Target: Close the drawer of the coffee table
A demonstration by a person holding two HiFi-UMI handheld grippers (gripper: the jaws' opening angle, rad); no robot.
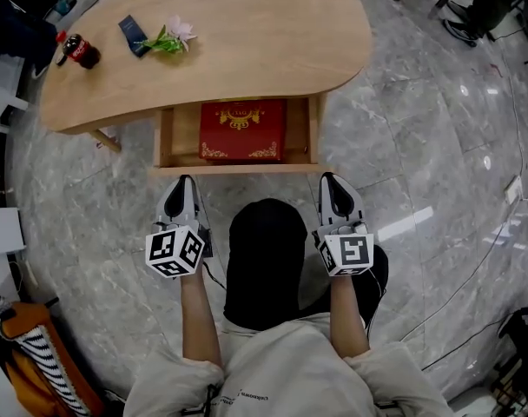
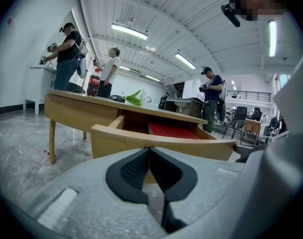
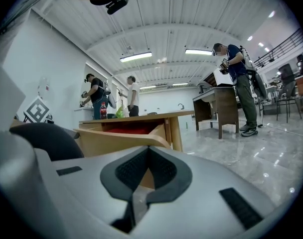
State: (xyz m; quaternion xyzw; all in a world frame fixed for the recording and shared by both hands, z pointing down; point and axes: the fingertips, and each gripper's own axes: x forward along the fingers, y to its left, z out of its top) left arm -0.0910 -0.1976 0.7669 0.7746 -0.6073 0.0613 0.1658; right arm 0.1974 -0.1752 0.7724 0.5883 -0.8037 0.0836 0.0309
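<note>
- The coffee table (image 1: 247,24) stood on a polished stone floor, and its drawer (image 1: 238,169) was pulled well out from the near edge towards the kneeling person.
- A red box with gold ornament (image 1: 243,130) lay flat inside the drawer and filled most of its middle.
- The left gripper (image 1: 185,185) had its jaws pressed together on nothing and pointed at the left end of the drawer's front panel.
- The right gripper (image 1: 330,185) was likewise closed and empty, level with the panel's right end.
- Both tips sat just before the panel, but I could not tell whether they touched it.
- To my eye the push had not begun, since the drawer was fully open.
- If one side pushed harder or sooner than the other, the drawer could skew on its runners and jam part-way.
- The narrow closed tips sat near the panel's top edge, so they might slip over it and strike the red box.
- The floor looked slick, so a hard shove might slide the whole table instead of seating the drawer.
- Such a jolt could tip the cola bottle (image 1: 77,52) near the table's far left edge, or shift the flower sprig (image 1: 170,35) lying beside it.
</note>
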